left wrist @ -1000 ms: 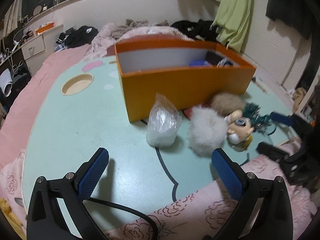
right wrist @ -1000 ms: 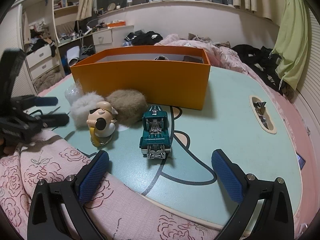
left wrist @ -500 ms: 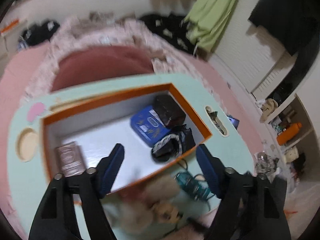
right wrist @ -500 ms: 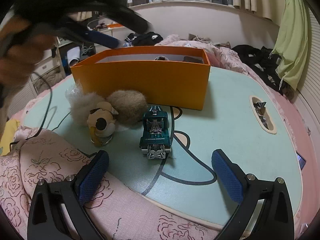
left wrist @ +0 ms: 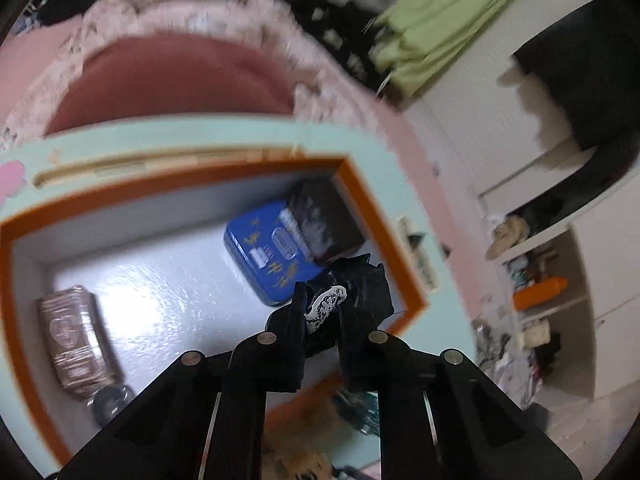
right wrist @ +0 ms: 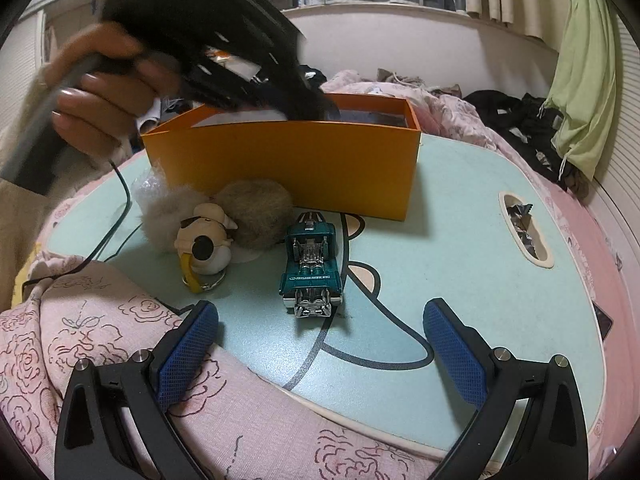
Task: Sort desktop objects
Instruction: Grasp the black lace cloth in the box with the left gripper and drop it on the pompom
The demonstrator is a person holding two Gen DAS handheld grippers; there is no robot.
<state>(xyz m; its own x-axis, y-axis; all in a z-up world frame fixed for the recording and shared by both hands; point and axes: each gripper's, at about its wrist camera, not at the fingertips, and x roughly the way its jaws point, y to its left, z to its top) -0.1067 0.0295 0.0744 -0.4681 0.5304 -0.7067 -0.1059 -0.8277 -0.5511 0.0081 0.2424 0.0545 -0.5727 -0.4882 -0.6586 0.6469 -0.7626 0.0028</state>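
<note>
My left gripper [left wrist: 322, 304] reaches down into the orange box [left wrist: 376, 216] and is shut on a black bundle with a white braided cord [left wrist: 326, 306]. The box also holds a blue tin [left wrist: 264, 252], a black box [left wrist: 324, 220] and a brown packet [left wrist: 74, 336]. In the right wrist view the left gripper [right wrist: 240, 60] dips into the orange box [right wrist: 288, 168]. My right gripper [right wrist: 320, 340] is open and empty, low over the table's near edge. In front of it stand a teal toy car [right wrist: 312, 264], a dog keychain [right wrist: 206, 248] and two fur balls [right wrist: 256, 208].
The mint table [right wrist: 460, 240] has a cutout with foil wrappers [right wrist: 524, 228] at the right. A clear plastic bag [right wrist: 150, 184] lies left of the fur balls. A pink rose-print blanket [right wrist: 100, 340] covers the near edge. A black cable [right wrist: 116, 224] trails from the left gripper.
My left gripper rose from the table, swung over the orange box, went down into it and closed on the black bundle. The right gripper stayed still and open.
</note>
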